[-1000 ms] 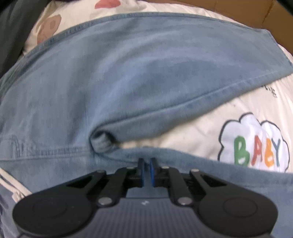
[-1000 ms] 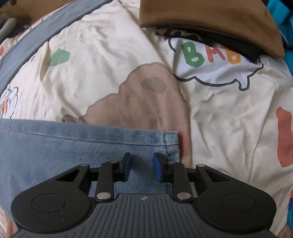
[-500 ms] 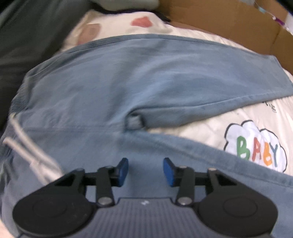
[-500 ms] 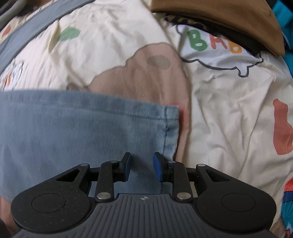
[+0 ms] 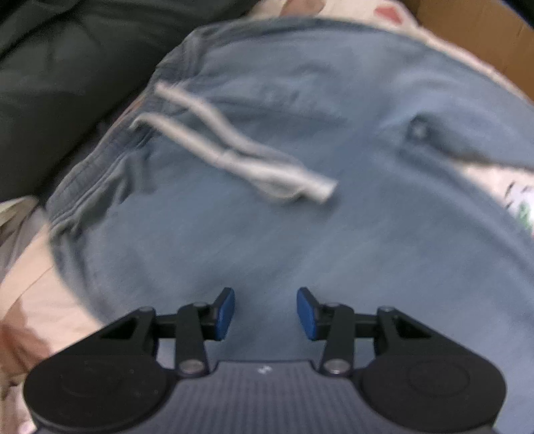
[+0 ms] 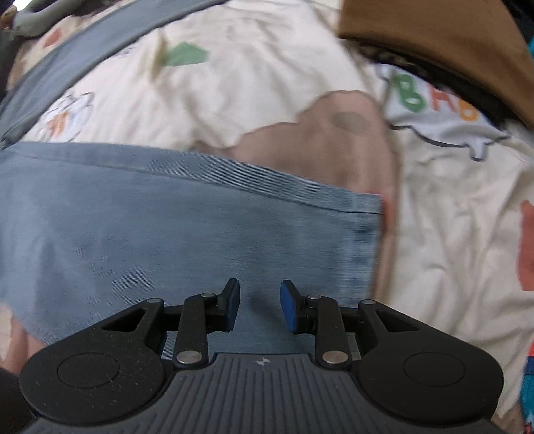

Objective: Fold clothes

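Cream cartoon-print bedsheet [image 6: 267,93] carries blue jeans [image 5: 300,233], spread flat w/ white drawstring [image 5: 233,147] across waistband area. L gripper [image 5: 266,313] above waist, jaws closing, nothing btwn pads. R gripper [image 6: 260,305] over leg hem [image 6: 367,233], jaws apart, gripping nothing

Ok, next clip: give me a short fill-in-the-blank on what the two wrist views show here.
1. The garment under both grippers is a pair of blue ____.
2. Across the jeans near the waistband lies a white ____.
3. The left gripper has nothing between its ____.
4. At the top right of the right gripper view, a ____ folded cloth lies on the printed sheet.

Missing words: jeans; drawstring; jaws; brown
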The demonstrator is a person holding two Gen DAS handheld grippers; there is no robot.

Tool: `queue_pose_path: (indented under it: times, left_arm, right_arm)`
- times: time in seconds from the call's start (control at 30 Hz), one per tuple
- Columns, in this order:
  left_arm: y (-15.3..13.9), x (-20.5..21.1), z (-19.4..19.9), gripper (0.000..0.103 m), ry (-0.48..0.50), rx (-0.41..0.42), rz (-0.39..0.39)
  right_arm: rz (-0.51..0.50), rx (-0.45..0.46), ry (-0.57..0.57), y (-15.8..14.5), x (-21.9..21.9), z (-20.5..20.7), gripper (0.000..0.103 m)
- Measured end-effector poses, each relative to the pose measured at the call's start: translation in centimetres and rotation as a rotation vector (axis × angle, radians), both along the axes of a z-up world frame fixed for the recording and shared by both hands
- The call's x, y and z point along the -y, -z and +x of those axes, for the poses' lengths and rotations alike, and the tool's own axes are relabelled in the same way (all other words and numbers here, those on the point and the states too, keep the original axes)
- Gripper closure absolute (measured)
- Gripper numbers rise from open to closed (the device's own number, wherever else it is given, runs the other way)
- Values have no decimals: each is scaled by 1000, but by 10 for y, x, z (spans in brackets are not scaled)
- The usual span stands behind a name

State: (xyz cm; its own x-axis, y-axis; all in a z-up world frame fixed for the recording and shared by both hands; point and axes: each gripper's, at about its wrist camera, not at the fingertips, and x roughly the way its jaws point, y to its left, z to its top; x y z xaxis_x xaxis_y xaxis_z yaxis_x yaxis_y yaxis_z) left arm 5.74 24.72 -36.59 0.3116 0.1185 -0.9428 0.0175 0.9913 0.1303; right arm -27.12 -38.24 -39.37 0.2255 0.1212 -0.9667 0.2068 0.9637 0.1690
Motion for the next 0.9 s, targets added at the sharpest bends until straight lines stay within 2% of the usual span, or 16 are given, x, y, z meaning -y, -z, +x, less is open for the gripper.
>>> queue_pose_path:
  times: [0.17, 0.23, 0.3, 0.37, 0.43, 0.5, 0.57, 0.7, 0.9]
  left_arm:
    - [9, -31, -12, 60, -51, -27, 37]
    - [8, -38, -13, 60, -57, -23, 60]
    - [8, -42, -12, 71, -57, -23, 106]
    - [9, -49, -11, 93, -72, -28, 136]
    - [8, -57, -10, 94, -97, -32, 133]
    - [5, -63, -7, 100, -119, -32, 123]
    - [-1, -68, -5, 100, -140, -20, 130]
    - [-15, -88, -2, 100, -208, 20, 107]
    - [-13, -110, 7, 99, -248, 28, 96]
  right_arm:
    - [12, -76, -52, 20, -22, -9, 69]
    - [10, -75, -74, 22, -24, -15, 69]
    - [15, -92, -90, 22, -24, -21, 69]
    - [6, -117, -127, 22, -26, -24, 70]
    - [-9, -129, -162, 22, -26, -26, 71]
    - [-18, -141, -165, 23, -23, -26, 74]
    - [-38, -152, -149, 22, -19, -26, 80]
    - [-48, -164, -82, 21, -10, -27, 82]
    - [-58, -173, -76, 21, -12, -24, 82]
